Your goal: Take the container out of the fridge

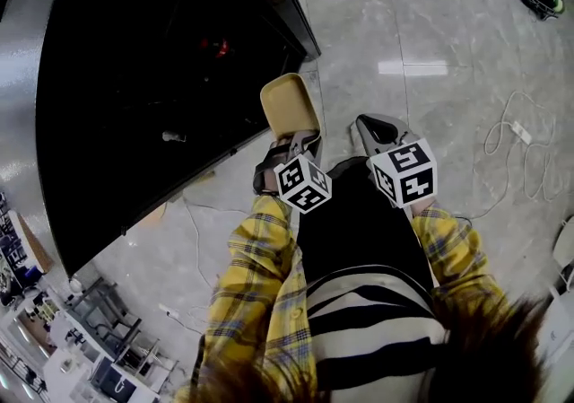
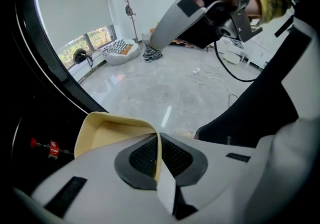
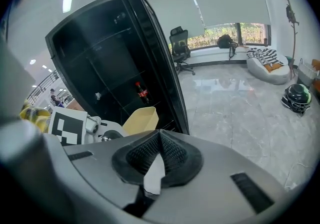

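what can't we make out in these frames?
The fridge shelves: head view, interior too dark; only a red bottle shows.
The bottle's label: right gripper view, too small to read.
The container near end: left gripper view, covered by the left gripper, which is shut on its wall.

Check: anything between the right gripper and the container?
Nothing. The head view shows only bare floor between the right gripper and the container, whose wall the left gripper grips.
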Demonstrator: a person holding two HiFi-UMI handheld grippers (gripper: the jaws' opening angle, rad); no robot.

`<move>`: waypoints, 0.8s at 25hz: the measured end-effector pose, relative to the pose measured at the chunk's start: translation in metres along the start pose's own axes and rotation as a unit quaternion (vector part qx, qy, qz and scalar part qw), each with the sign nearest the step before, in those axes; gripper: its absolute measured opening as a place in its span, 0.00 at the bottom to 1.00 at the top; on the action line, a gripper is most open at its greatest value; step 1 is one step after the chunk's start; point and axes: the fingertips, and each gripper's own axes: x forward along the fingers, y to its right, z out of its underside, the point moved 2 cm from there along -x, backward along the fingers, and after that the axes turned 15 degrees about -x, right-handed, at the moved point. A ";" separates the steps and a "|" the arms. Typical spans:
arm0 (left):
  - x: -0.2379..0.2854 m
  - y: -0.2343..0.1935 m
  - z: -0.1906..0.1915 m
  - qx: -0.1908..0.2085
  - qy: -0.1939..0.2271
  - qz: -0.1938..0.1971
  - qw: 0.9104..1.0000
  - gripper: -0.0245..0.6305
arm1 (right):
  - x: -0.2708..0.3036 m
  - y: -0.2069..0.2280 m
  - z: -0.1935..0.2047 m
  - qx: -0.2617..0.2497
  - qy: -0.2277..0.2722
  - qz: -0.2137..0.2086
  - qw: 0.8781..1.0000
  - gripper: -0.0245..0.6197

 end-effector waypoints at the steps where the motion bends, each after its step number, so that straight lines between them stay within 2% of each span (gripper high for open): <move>1: -0.005 0.002 -0.001 0.002 0.002 0.001 1.000 0.08 | -0.002 -0.001 -0.002 -0.002 0.000 0.001 1.000 0.08; 6: -0.028 0.004 -0.004 0.000 0.007 0.003 1.000 0.08 | -0.009 -0.005 -0.010 -0.013 0.000 0.003 1.000 0.08; 20: -0.077 -0.019 -0.010 -0.048 0.036 -0.011 0.998 0.08 | -0.019 -0.021 -0.029 -0.043 0.014 0.014 0.999 0.08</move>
